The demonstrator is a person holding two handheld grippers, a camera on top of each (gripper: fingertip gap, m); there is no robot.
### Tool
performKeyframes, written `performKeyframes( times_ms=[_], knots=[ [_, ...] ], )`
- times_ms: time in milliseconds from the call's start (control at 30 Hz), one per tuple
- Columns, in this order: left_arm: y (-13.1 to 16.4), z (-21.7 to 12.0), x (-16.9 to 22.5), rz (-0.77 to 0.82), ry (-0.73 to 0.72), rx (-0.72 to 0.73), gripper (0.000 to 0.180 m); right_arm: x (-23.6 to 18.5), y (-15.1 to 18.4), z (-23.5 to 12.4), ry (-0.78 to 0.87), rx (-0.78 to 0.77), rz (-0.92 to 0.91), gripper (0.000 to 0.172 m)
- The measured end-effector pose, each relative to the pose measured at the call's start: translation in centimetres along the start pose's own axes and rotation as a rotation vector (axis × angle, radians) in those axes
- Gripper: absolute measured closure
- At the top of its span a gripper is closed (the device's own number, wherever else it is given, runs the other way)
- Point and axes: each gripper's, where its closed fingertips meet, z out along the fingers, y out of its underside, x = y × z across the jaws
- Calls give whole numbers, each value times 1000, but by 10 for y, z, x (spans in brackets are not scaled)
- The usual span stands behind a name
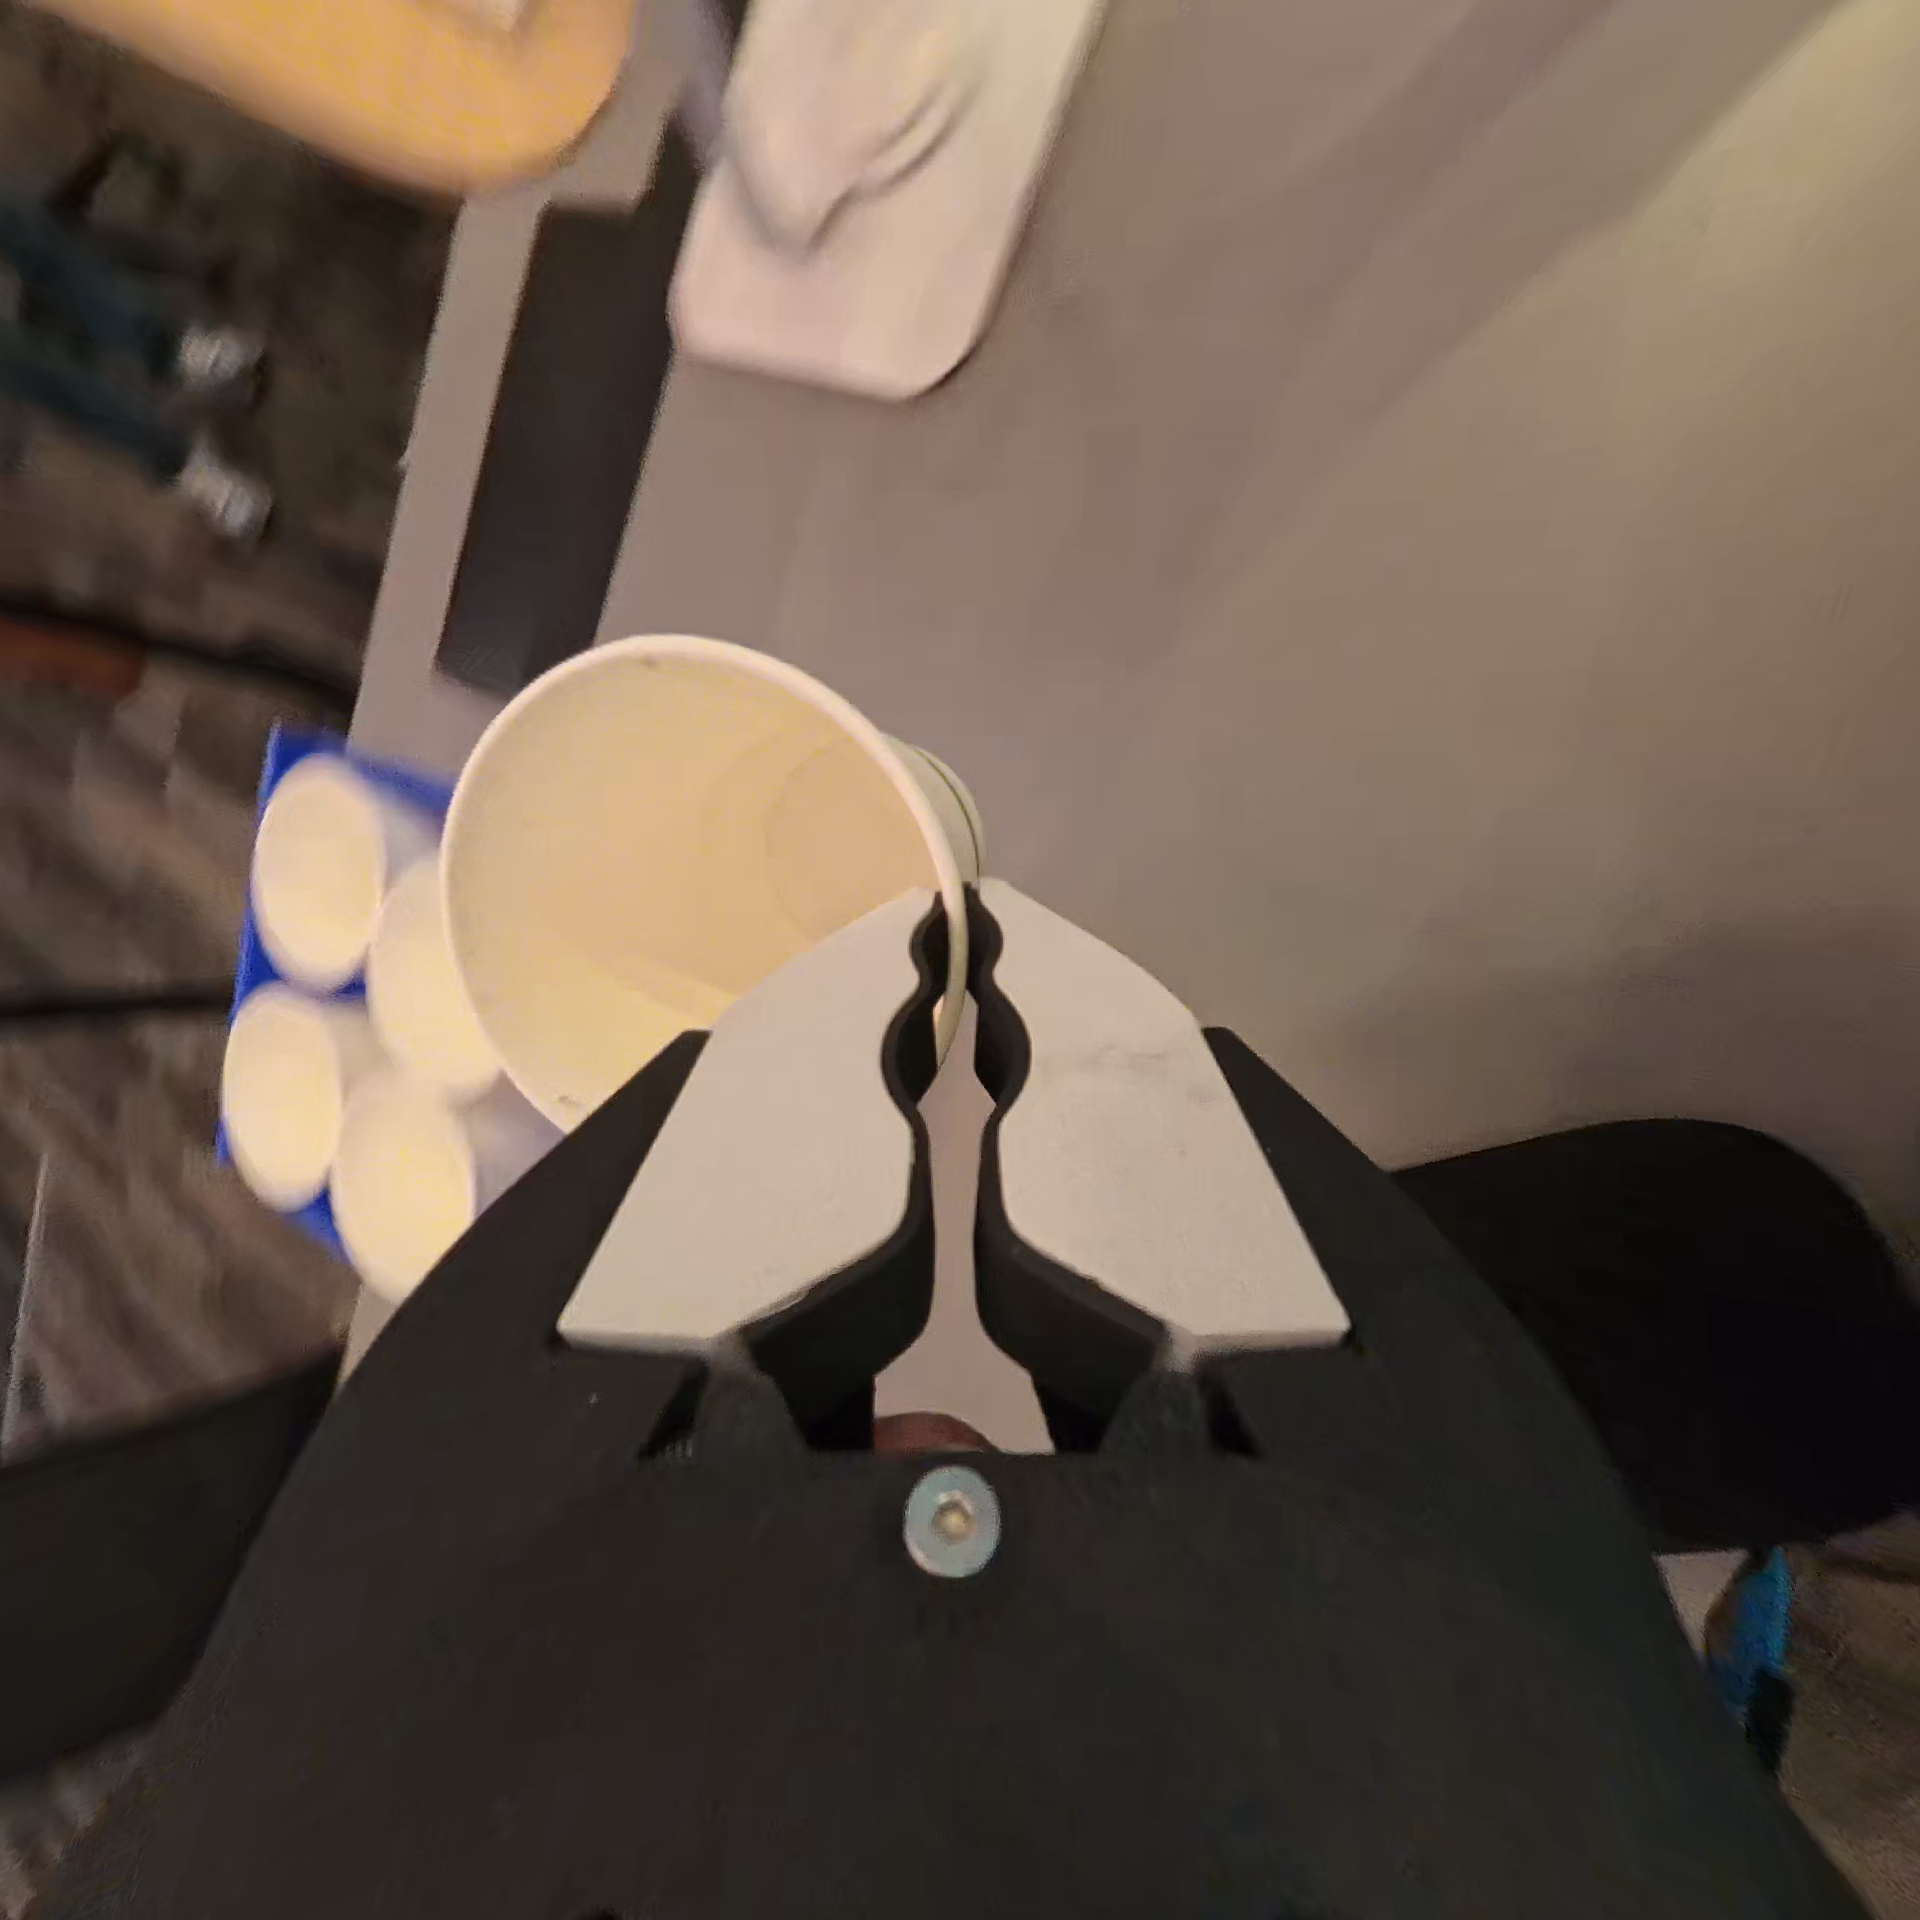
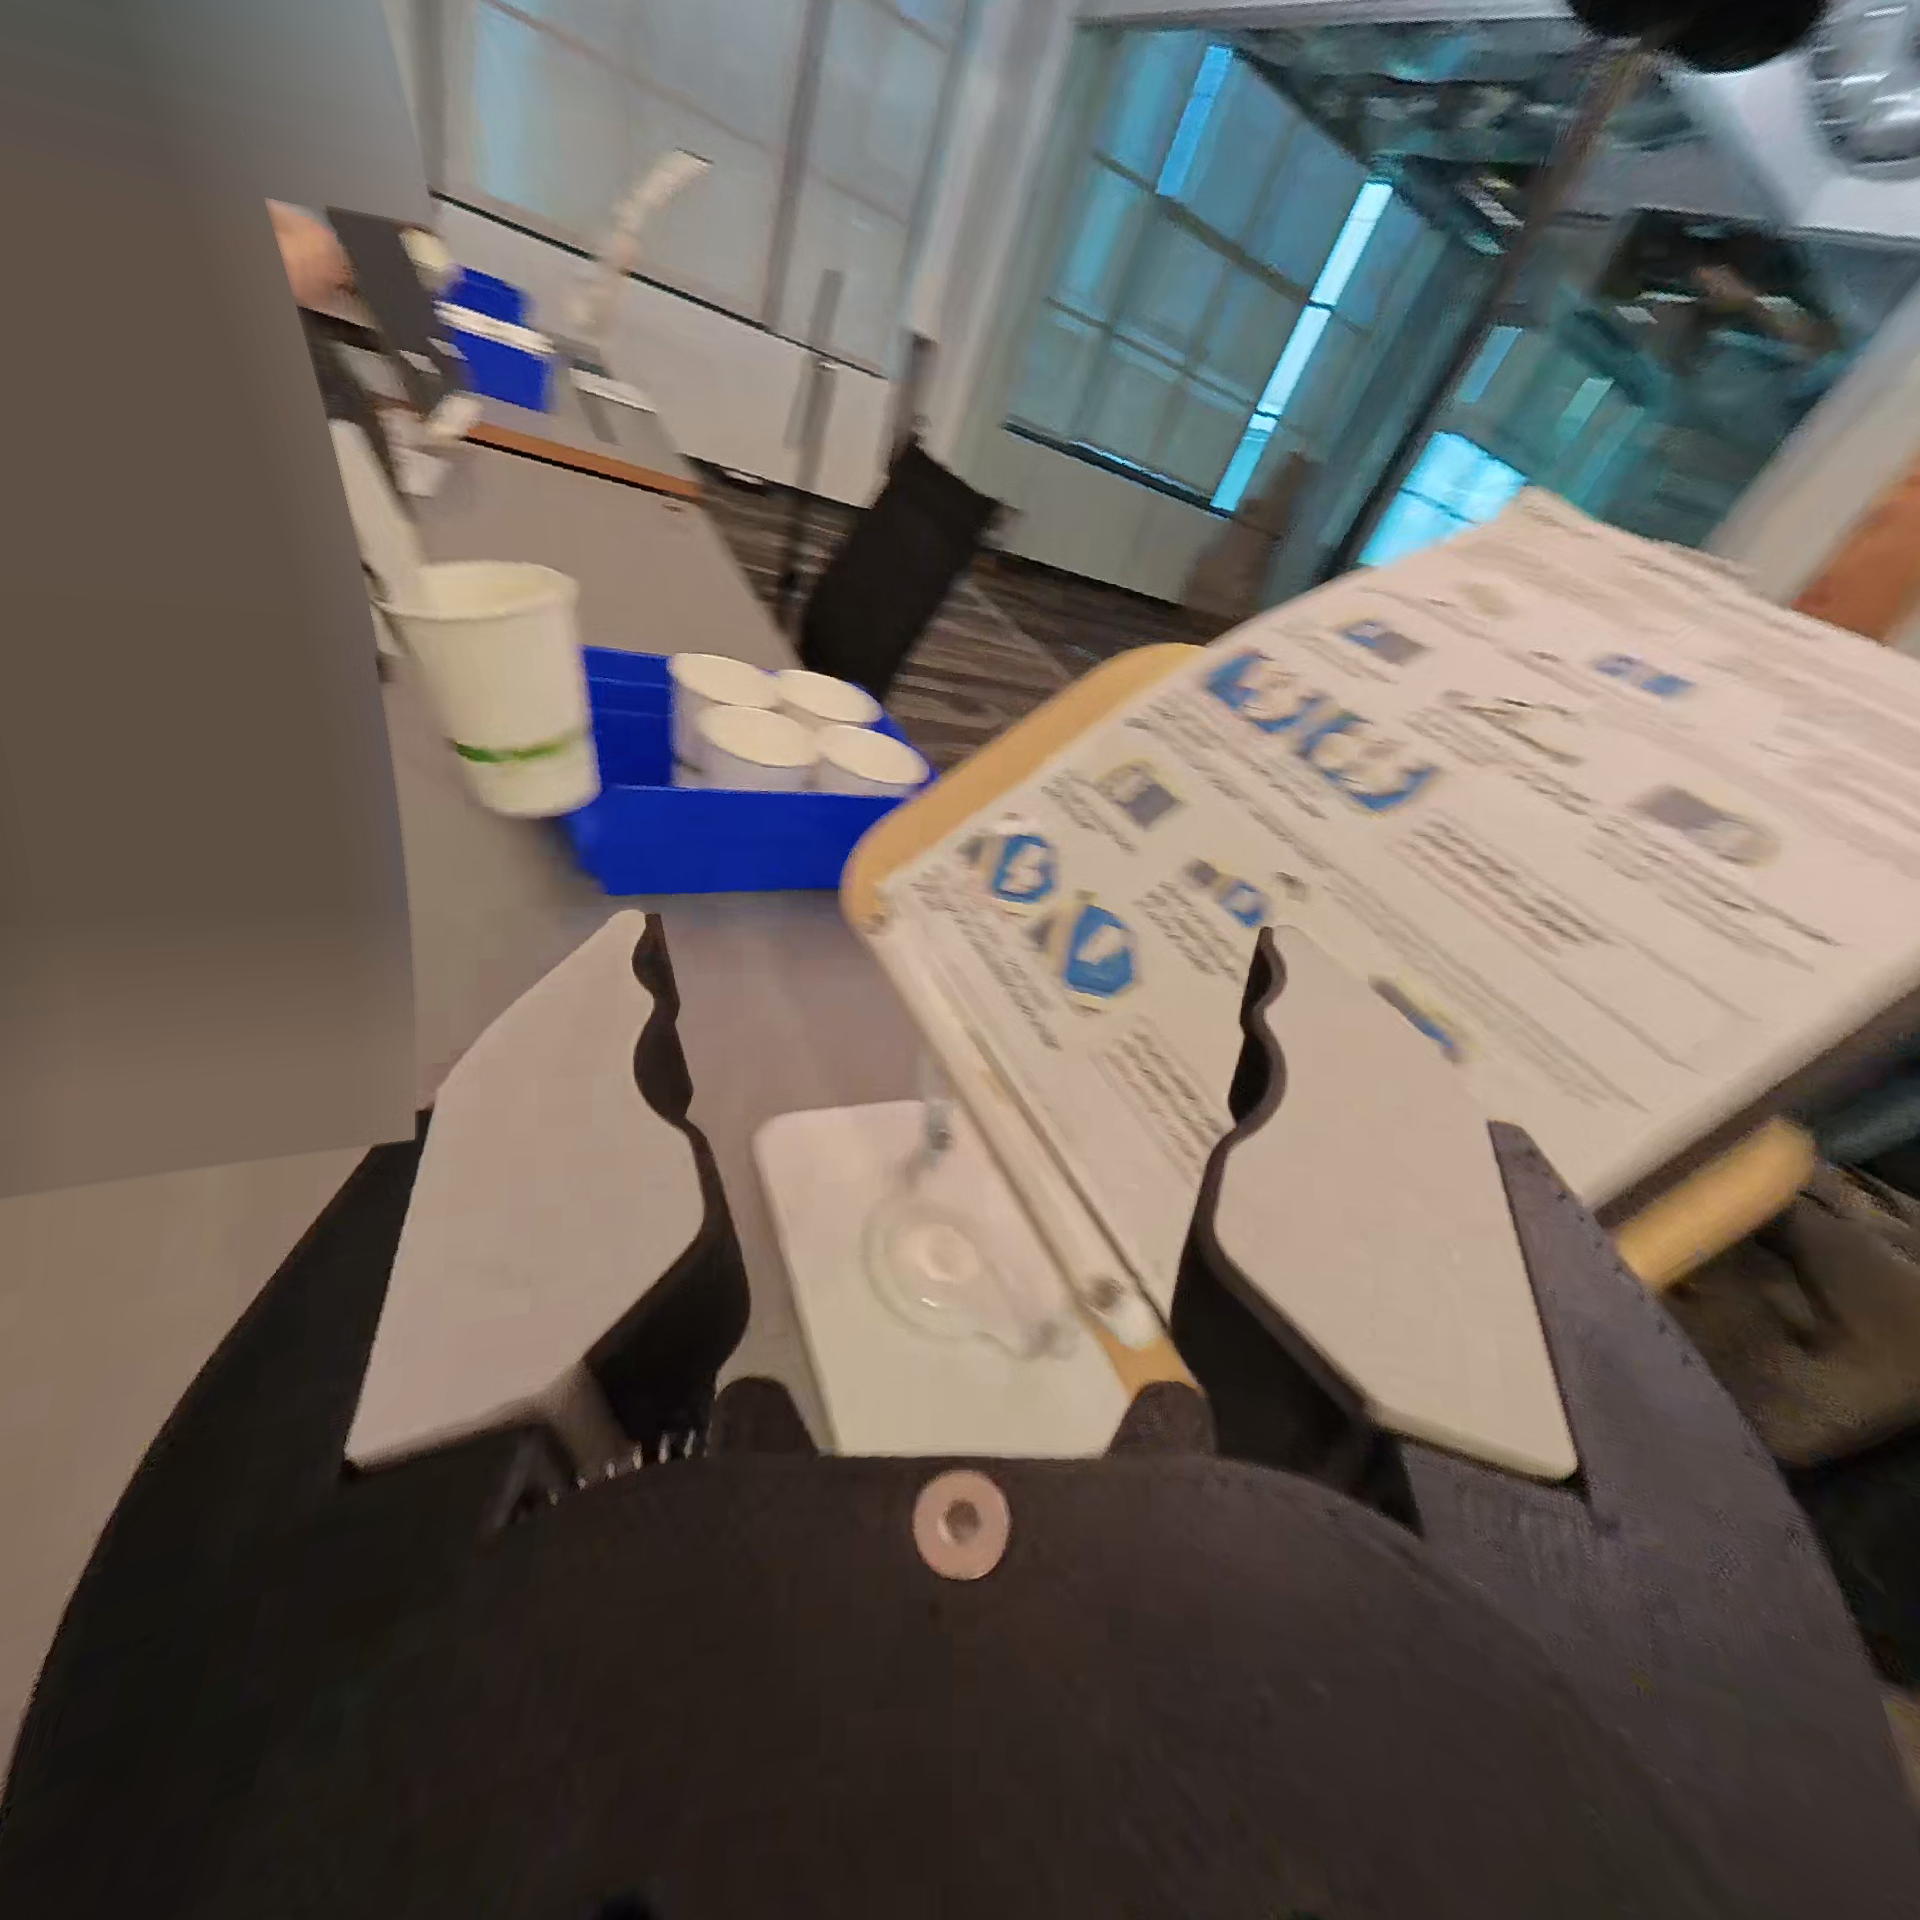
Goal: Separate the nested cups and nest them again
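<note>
While the left gripper (image 1: 961, 966) pinches the rim of a white paper cup (image 1: 686, 873) between its dark pads, the cup hangs tilted above the grey table (image 1: 1299, 675), its mouth turned toward the camera and its pale inside showing. One pad sits inside the rim and the other outside, both pressed on the thin wall. In the right wrist view the same cup (image 2: 504, 691) appears lifted near the table's far left side, with a green band round its lower part. Just beside it stands a blue bin (image 2: 717, 831) holding four more white cups (image 2: 795, 727), their mouths up and packed close together. The right gripper (image 2: 956, 1029) is spread wide with nothing between its fingers, and it hovers over the table well apart from the cup. Beyond its fingers lies a white base plate (image 2: 831, 1247) bearing a clear fitting, and a wooden board (image 2: 1403, 831) covered with printed sheets leans over it on the right.
</note>
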Motion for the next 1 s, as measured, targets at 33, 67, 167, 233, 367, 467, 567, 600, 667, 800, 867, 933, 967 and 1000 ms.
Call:
performKeyframes(
  times_ms=[33, 67, 167, 233, 367, 467, 567, 600, 667, 800, 867, 933, 967, 1000],
  knots=[
    [-20, 2, 16, 70, 52, 28, 179, -16, -1, 9, -66, 10, 13, 67],
    [-38, 4, 30, 134, 95, 51, 179, -33, 0, 17, -134, 15, 28, 66],
    [-88, 9, 68, 294, 230, 124, 179, -85, 7, 40, -356, 18, 98, 61],
    [-113, 11, 86, 374, 300, 158, 179, -115, 15, 52, -480, 0, 133, 58],
    [-148, 15, 107, 477, 393, 207, 179, -159, 30, 63, -665, -23, 182, 51],
    [-163, 20, 116, 534, 432, 222, 179, -172, 38, 70, -706, -35, 202, 50],
    [-172, 24, 122, 585, 440, 217, 179, -180, 44, 74, -744, -43, 228, 48],
    [-174, 24, 124, 598, 449, 215, 179, -183, 43, 74, -760, -34, 237, 48],
    [-180, 25, 126, 617, 450, 224, 179, -188, 42, 73, -788, -19, 245, 47],
    [-185, 26, 131, 643, 469, 225, 179, -198, 38, 70, -824, 2, 232, 48],
    [-188, 27, 132, 655, 462, 231, 179, -203, 37, 69, -842, 4, 229, 50],
    [-192, 26, 133, 655, 461, 248, 179, -206, 36, 69, -854, 9, 226, 52],
    [-194, 25, 133, 657, 458, 255, 179, -206, 35, 69, -852, 22, 223, 56],
    [-194, 25, 134, 661, 459, 254, 179, -207, 33, 69, -853, 34, 224, 60]
  ],
)
